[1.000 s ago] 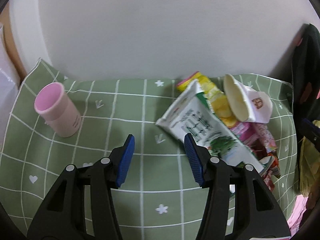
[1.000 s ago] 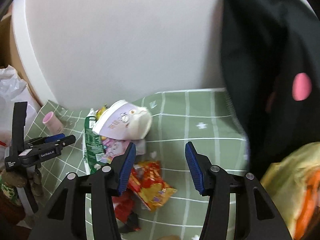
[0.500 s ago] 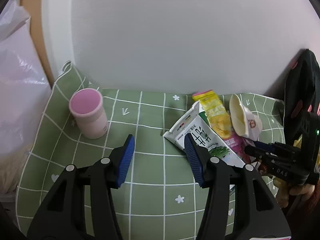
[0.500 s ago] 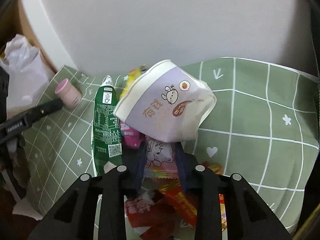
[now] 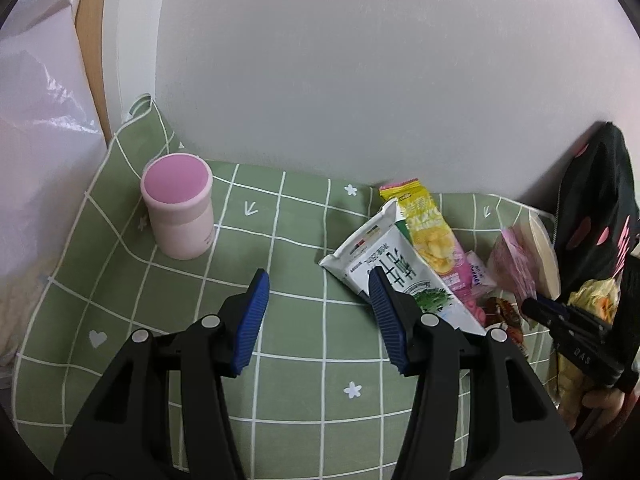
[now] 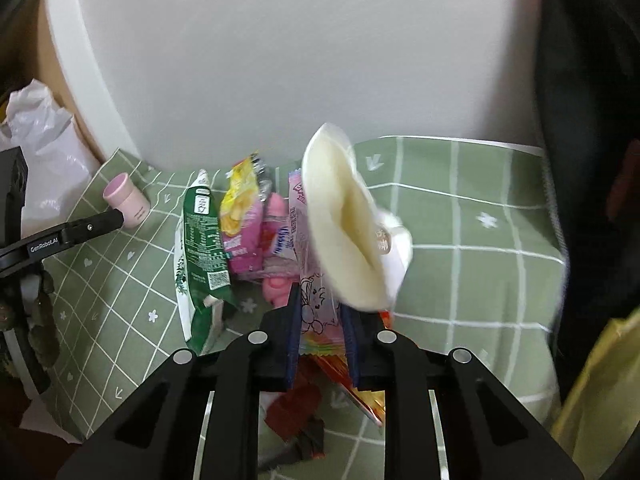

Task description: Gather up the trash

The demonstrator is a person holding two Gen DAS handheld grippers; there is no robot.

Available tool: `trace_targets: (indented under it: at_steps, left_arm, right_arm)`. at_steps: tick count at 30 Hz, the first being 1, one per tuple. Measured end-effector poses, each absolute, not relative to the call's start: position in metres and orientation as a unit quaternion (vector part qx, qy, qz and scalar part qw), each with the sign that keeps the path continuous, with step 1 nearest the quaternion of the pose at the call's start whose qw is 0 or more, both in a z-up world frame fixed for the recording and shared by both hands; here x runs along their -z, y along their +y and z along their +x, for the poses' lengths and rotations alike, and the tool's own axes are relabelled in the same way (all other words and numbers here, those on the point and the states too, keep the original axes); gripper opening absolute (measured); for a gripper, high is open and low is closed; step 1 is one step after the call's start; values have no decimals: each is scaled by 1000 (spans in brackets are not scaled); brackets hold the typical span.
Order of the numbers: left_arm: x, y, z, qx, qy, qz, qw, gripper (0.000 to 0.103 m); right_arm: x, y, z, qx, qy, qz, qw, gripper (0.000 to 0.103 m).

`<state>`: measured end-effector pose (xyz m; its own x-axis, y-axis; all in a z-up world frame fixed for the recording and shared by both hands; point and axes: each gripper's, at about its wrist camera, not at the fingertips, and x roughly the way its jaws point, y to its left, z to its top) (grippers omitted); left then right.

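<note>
A heap of trash lies on the green checked cloth [image 5: 280,360]: a green and white milk carton [image 5: 396,268] [image 6: 200,232], a yellow snack packet [image 5: 428,224] [image 6: 240,200], pink wrappers and red wrappers [image 6: 296,412]. My right gripper [image 6: 320,308] [image 5: 560,312] is closing, its pads pinching a pink cartoon wrapper [image 6: 300,224] that stands up between them. A crumpled white paper cup [image 6: 348,224] [image 5: 544,256] leans on that wrapper, mouth towards the camera. My left gripper [image 5: 318,280] hovers open over bare cloth, left of the carton, with nothing between its fingers.
A pink lidded cup [image 5: 178,210] [image 6: 126,200] stands upright at the cloth's far left. A white plastic bag [image 5: 36,100] hangs beyond the left edge. A dark garment with pink dots [image 5: 596,208] and a yellow bag [image 6: 600,380] crowd the right side. A white wall backs the cloth.
My right gripper moved in over the heap and narrowed onto the pink wrapper; wrapper and paper cup have tipped upright. My left gripper drew back and up, staying open.
</note>
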<state>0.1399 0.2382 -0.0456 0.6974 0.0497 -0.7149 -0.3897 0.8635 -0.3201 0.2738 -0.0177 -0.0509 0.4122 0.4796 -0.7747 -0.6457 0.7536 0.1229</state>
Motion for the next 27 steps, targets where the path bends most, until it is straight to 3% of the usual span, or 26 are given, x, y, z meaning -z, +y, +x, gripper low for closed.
trace_targets:
  at_steps: [9, 17, 20, 22, 27]
  left_arm:
    - [60, 230, 177, -55, 397, -284, 871, 59]
    - [63, 201, 212, -57, 417, -247, 873, 62]
    - [58, 200, 213, -57, 405, -244, 879, 62]
    - [54, 200, 213, -56, 399, -240, 883, 62]
    - [44, 198, 208, -51, 390, -223, 892, 62]
  right_arm:
    - [36, -55, 263, -305, 407, -75, 858, 19]
    - [34, -62, 253, -325, 409, -64, 850, 19]
    - [38, -55, 249, -347, 416, -74, 837, 24]
    - [42, -49, 246, -352, 422, -89, 831, 36]
    - [50, -47, 244, -350, 420, -106, 830, 36]
